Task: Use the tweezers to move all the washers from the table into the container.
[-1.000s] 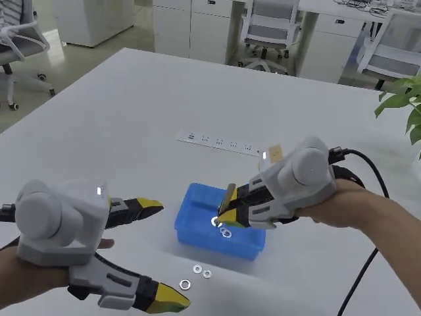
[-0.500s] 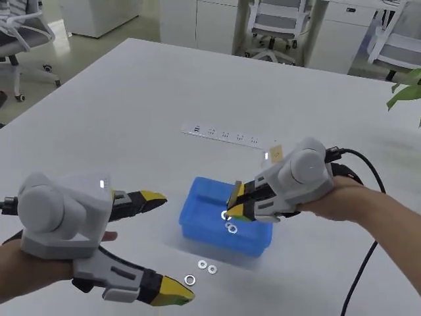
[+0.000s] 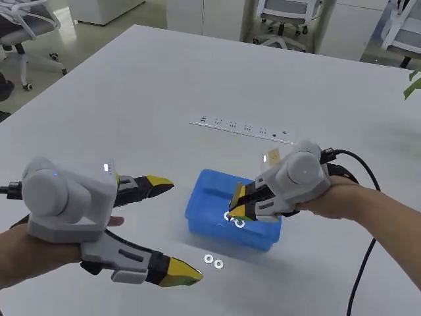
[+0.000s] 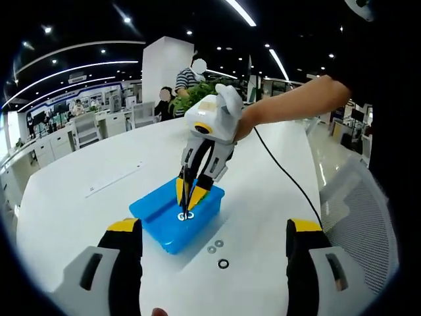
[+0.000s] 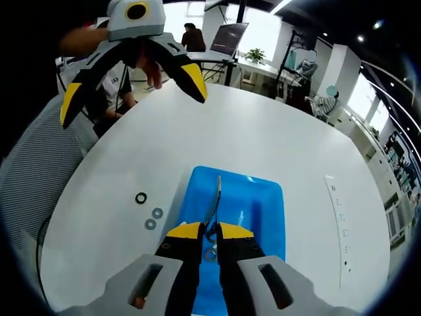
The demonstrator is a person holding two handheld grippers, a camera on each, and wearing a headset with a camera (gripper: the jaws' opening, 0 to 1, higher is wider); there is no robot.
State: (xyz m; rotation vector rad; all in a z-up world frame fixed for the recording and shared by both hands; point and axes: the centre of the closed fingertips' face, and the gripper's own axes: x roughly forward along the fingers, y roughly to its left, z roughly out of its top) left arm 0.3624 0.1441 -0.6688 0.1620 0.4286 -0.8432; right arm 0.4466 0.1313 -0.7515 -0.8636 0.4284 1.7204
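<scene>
Three washers (image 5: 156,212) lie on the table (image 5: 263,131) near the container's (image 5: 263,191) front wall, others inside it. Our right gripper (image 5: 209,230) clamps the tweezers (image 5: 216,194), tips down in the container; our left gripper (image 3: 179,229) gapes wide, open table all around.
</scene>
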